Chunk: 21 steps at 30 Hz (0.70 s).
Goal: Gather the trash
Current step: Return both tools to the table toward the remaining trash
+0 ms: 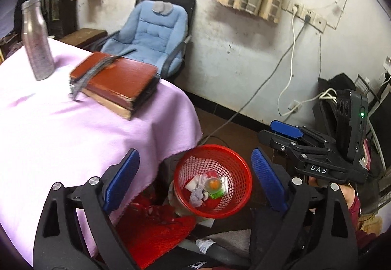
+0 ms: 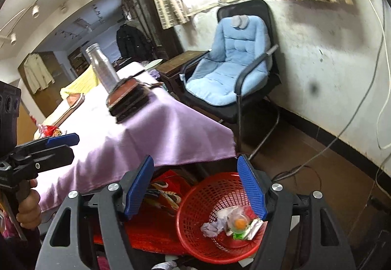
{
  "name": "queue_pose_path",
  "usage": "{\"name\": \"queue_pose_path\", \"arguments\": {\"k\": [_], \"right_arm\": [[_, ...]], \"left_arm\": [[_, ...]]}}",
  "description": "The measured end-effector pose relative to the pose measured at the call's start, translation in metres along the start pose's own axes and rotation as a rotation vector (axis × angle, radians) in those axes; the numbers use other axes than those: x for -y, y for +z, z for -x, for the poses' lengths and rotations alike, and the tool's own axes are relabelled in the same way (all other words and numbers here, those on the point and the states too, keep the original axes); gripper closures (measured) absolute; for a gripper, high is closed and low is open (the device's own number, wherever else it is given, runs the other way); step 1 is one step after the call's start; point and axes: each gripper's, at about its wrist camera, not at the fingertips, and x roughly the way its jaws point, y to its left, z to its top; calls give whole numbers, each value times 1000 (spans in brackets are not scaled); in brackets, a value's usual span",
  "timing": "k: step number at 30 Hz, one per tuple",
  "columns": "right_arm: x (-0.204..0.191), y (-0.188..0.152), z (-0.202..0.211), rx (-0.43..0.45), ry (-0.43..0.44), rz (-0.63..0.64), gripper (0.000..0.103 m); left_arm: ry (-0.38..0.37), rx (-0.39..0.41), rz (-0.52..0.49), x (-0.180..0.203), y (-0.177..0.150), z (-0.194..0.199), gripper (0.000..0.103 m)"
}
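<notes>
Blue-padded fingers of the left gripper point(image 1: 195, 182) and right gripper point(image 2: 202, 189) stand wide apart and hold nothing above a red bin point(image 1: 213, 180) on the floor, beside the counter's point(image 1: 61, 128) corner. Trash point(image 1: 207, 188), crumpled paper, wrappers and a clear cup, already lies in the bin, so the collecting looks largely done. On the cloth only a bottle point(image 1: 36, 40) and books point(image 1: 114, 81) show; something colourful near the far edge in the right view may be more litter, though that cannot be confirmed. Floor around the bin is open toward the wall; a cable point(image 1: 244, 103) trails close by.
</notes>
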Motion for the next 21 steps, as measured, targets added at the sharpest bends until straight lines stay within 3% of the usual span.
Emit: {"name": "queue_pose_path", "arguments": {"k": [8, 15, 21], "right_arm": [[-48, 12, 14, 50, -19, 88, 5], [-93, 20, 15, 64, -37, 182, 5], [-135, 25, 8, 48, 56, 228, 5]], "left_arm": [[54, 111, 58, -26, -9, 48, 7], [143, 193, 104, -57, -25, 87, 7], [244, 240, 165, -93, -45, 117, 7]]}}
